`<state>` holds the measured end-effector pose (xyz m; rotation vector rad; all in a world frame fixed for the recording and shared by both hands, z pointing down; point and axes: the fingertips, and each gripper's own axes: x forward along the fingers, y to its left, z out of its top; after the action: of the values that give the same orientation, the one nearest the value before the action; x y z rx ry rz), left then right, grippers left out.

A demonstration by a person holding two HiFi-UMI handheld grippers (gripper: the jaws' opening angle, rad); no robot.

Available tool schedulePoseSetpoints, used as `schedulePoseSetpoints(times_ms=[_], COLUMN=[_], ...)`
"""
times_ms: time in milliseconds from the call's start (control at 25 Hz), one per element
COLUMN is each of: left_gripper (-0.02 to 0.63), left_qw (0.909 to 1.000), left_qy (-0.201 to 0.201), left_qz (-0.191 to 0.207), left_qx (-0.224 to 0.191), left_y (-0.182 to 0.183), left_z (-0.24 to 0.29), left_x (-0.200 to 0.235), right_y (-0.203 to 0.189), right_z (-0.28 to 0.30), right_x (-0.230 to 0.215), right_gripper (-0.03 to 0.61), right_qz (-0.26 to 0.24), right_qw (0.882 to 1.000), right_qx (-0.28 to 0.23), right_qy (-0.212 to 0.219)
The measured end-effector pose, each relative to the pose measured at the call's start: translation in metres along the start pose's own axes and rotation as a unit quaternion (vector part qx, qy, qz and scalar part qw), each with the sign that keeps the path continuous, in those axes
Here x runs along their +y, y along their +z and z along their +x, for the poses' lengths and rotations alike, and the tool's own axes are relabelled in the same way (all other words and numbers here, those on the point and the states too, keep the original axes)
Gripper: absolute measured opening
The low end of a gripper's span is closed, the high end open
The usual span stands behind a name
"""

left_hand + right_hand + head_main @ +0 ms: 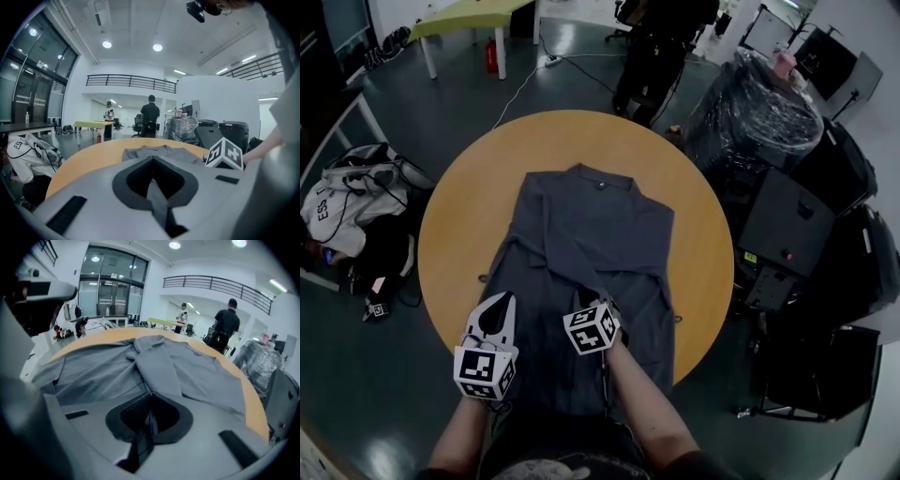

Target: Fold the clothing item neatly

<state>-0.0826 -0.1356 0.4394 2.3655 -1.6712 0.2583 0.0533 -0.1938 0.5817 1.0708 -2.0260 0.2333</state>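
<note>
The grey shirt [591,234] lies spread on the round table [459,216], and it looks soft, light and floppy, so its edges are the best place to hold, where the left gripper [502,305] and right gripper [591,302] are both pinched shut on its near cloth.

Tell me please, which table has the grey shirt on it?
The round wooden table nearby, with the grey collared shirt spread on it; the rectangular yellow-green table stands farther off.

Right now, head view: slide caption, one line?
Head view: left gripper and right gripper shut on a grey shirt spread over a round wooden table.
</note>
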Motion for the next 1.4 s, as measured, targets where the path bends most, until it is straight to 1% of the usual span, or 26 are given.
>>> schedulePoseSetpoints(times_ms=[160, 240, 360, 480, 600, 720, 920, 1040, 1120, 1200, 1280, 1400], left_gripper=[0.008, 0.008, 0.008, 0.008, 0.008, 0.008, 0.008, 0.008, 0.008, 0.008, 0.008, 0.008], left_qw=[0.9998, 0.9997, 0.9996, 0.9996, 0.9996, 0.9997, 0.9999, 0.9999, 0.9999, 0.9998, 0.9997, 0.9995], left_qy=[-0.008, -0.015, -0.022, -0.025, -0.025, -0.022, -0.013, -0.007, -0.003, 0.001, 0.005, 0.013], left_qz=[-0.011, -0.009, -0.005, -0.001, 0.003, 0.003, 0.007, 0.009, 0.008, 0.006, 0.006, 0.005], left_qx=[-0.013, -0.016, -0.016, -0.013, -0.014, -0.013, -0.002, 0.008, 0.013, 0.018, 0.024, 0.029], left_y=[0.008, 0.012, 0.014, 0.018, 0.022, 0.023, 0.021, 0.017, 0.012, 0.007, 0.003, 0.0], left_z=[0.005, 0.009, 0.018, 0.029, 0.039, 0.05, 0.065, 0.07, 0.072, 0.072, 0.07, 0.062], left_x=[0.01, 0.014, 0.016, 0.008, -0.002, -0.01, -0.022, -0.025, -0.025, -0.023, -0.021, -0.019], right_y=[0.025, 0.043, 0.066, 0.07, 0.052, 0.029, 0.0, -0.016, -0.033, -0.049, -0.061, -0.072], right_z=[-0.022, -0.034, -0.051, -0.062, -0.061, -0.053, -0.043, -0.033, -0.022, -0.014, -0.013, -0.021], right_x=[-0.016, -0.029, -0.062, -0.108, -0.146, -0.176, -0.218, -0.225, -0.223, -0.223, -0.226, -0.232], right_gripper=[0.003, 0.003, 0.003, 0.003, 0.003, 0.003, 0.003, 0.003, 0.003, 0.003, 0.005, 0.005], right_qz=[0.029, 0.041, 0.063, 0.085, 0.114, 0.149, 0.202, 0.225, 0.235, 0.235, 0.231, 0.244], right_qw=[0.999, 0.997, 0.993, 0.988, 0.985, 0.98, 0.969, 0.966, 0.966, 0.965, 0.964, 0.958], right_qx=[-0.033, -0.057, -0.092, -0.109, -0.099, -0.085, -0.082, -0.067, -0.039, -0.011, 0.005, 0.006], right_qy=[-0.011, -0.015, -0.034, -0.066, -0.089, -0.1, -0.117, -0.109, -0.102, -0.113, -0.134, -0.152])
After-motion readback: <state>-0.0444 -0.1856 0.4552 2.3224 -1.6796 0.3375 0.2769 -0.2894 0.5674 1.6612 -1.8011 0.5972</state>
